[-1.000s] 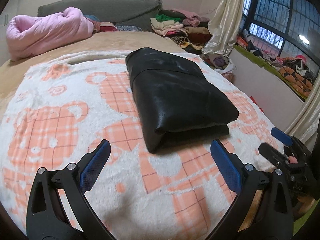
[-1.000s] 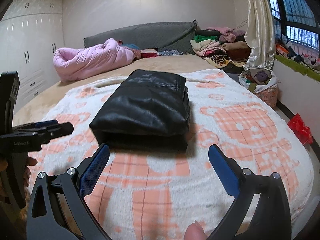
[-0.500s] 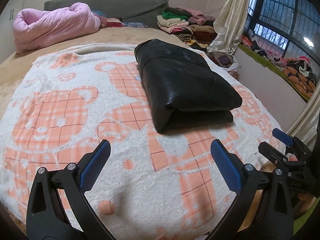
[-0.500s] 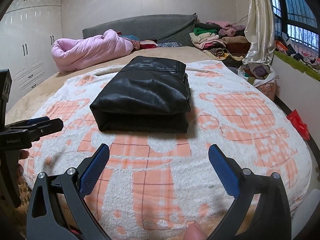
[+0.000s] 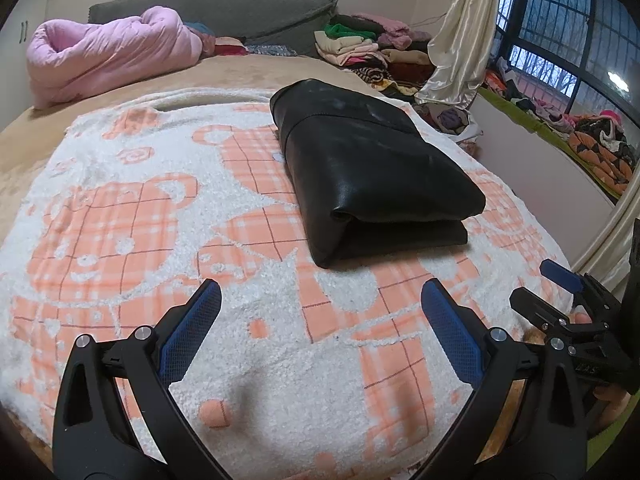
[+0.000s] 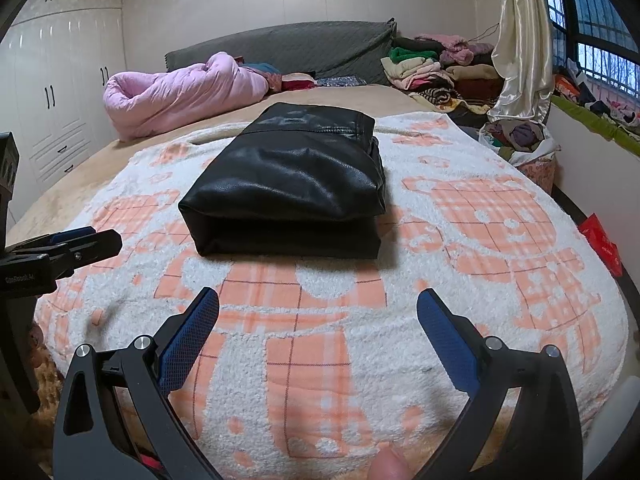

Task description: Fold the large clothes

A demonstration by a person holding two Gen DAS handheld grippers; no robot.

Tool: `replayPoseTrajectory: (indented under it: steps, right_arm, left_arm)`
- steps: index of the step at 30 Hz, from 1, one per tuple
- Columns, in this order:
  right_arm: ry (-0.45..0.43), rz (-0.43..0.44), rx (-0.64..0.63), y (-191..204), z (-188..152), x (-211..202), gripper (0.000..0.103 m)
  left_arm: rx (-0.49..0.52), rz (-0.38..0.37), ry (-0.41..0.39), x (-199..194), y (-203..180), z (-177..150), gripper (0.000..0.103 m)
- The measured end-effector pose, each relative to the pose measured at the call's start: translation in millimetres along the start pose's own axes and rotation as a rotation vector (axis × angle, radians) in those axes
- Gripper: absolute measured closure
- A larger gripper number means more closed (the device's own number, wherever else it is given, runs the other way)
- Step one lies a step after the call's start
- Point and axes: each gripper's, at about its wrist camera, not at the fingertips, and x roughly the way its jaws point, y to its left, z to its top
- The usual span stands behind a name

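Note:
A black leather garment (image 5: 372, 172) (image 6: 292, 184) lies folded into a thick rectangle on a white blanket with orange bear prints (image 5: 140, 208) (image 6: 480, 240). My left gripper (image 5: 320, 320) hovers open over the blanket's near edge, well short of the garment, with nothing between its blue pads. My right gripper (image 6: 318, 320) is likewise open and empty, back from the garment's folded front edge. Each gripper shows in the other's view: the right one at the lower right (image 5: 568, 304), the left one at the far left (image 6: 68, 244).
A pink quilt (image 5: 108, 52) lies bunched at the bed's far left by a grey headboard (image 6: 288, 46). Folded clothes (image 6: 424, 68) are stacked far right, beside a curtain (image 6: 520, 40). White wardrobes (image 6: 60, 92) stand left. A red item (image 6: 600, 240) lies on the floor right.
Both grippers have drawn back toward the near edge of the bed, so the folded garment sits farther away. Both stayed open.

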Motion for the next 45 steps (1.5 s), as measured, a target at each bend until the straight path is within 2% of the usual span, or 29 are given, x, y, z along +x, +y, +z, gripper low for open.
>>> replayPoseTrajectory:
  steps: [45]
  right_arm:
    - [0.005, -0.003, 0.004, -1.4, -0.4, 1.3, 0.004]
  left_arm:
    - [0.007, 0.044, 0.007, -2.2, 4.5, -0.6, 0.009]
